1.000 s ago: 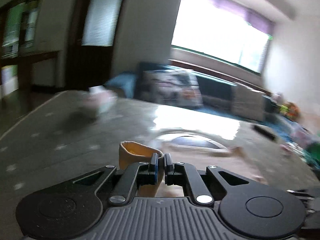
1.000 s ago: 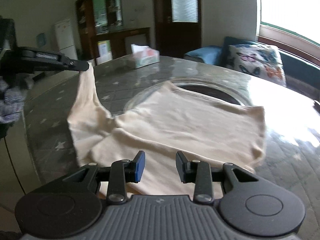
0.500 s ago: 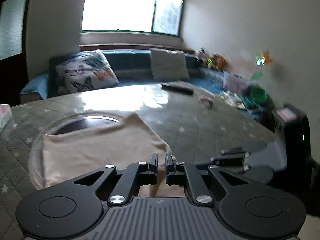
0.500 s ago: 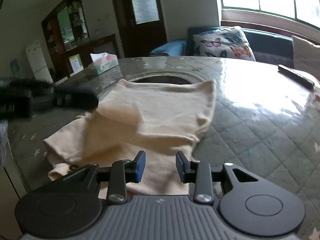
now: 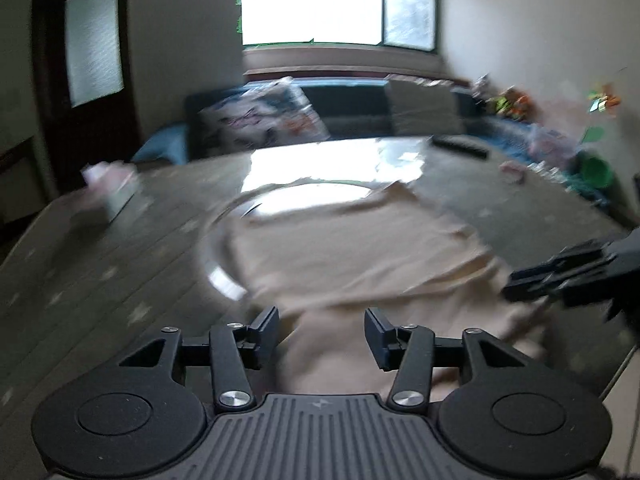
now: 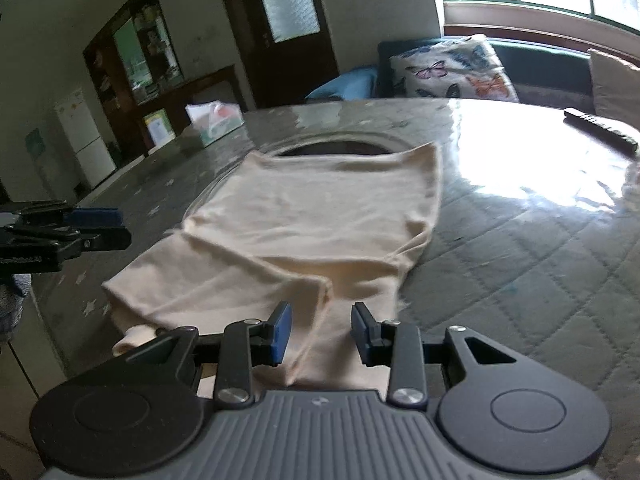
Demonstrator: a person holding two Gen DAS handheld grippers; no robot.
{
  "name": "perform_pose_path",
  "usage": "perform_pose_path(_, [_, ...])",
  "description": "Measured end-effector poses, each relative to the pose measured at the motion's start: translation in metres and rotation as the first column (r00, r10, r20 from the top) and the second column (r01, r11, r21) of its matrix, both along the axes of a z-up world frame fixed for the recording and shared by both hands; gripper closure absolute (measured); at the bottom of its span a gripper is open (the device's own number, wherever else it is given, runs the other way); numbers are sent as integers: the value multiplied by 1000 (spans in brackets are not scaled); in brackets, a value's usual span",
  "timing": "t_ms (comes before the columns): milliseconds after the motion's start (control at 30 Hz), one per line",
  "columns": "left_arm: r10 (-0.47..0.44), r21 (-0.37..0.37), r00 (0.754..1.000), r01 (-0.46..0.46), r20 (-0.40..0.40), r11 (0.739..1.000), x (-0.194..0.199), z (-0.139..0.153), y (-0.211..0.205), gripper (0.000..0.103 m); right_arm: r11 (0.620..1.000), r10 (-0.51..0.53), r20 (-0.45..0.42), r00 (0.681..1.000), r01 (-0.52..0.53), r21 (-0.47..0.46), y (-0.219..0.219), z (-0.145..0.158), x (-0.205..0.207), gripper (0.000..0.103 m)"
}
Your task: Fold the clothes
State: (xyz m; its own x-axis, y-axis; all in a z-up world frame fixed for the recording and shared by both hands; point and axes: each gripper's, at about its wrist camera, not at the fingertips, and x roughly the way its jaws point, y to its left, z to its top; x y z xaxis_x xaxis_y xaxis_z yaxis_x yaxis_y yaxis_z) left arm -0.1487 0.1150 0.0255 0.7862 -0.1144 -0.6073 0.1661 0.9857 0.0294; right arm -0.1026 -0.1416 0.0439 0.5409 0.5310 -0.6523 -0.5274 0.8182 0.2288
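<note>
Left wrist view: one soft cream cloth shirt [image 5: 360,248] flat on grey quilted table [image 5: 100,280], at 12 o'clock from left gripper [image 5: 321,330]; jaws just opened, gripping nothing.

Right wrist view: same shirt [image 6: 312,216] at 12 o'clock from right gripper [image 6: 320,330]; jaws apart, cloth underneath, not pinched. One tissue box [image 6: 214,122] at 10 o'clock.

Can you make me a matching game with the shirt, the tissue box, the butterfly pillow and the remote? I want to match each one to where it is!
Things:
1. cream shirt
2. tissue box
3. butterfly pillow
4. remote

Places:
A. on the dark sofa under the window
B. spread flat in the middle of the table
C. at the table's far right edge, near the glare
D. at the table's far left edge, towards the cabinet

Pairs: 1-B, 2-D, 3-A, 4-C
</note>
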Motion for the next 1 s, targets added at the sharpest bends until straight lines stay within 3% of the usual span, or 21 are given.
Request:
perform_pose_path(133, [35, 27, 998, -33, -43, 999, -17, -16, 21, 48, 999, 16, -10, 1000, -16, -31, 11, -4, -3, 72])
perform_pose_path(400, [-23, 59, 998, 26, -53, 998, -27, -32, 16, 48, 997, 20, -1, 1000, -20, -80, 23, -2, -6, 97])
perform_pose_path(600, [-49, 59, 997, 52, -52, 997, -27, -35, 11, 50, 997, 15, 67, 998, -9, -83, 24, 16, -10, 99])
perform_pose_path(667, [-57, 77, 997, 61, -51, 995, -26, -38, 8, 69, 996, 20, 101, 995, -11, -86, 25, 26, -12, 99])
perform_pose_path(767, [-65, 99, 996, 70, -54, 993, -26, -41, 4, 88, 996, 23, 158, 987, -9, -90, 26, 41, -14, 99])
perform_pose_path(900, [-91, 124, 995, 96, -44, 988, -29, -42, 0, 95, 995, 2, 206, 979, 18, -96, 20, 53, -15, 99])
perform_pose_path(1000, [-104, 129, 993, 109, -50, 986, -30, -43, -1, 96, 993, -17, 166, 986, 37, -116, 18, 38, -9, 99])
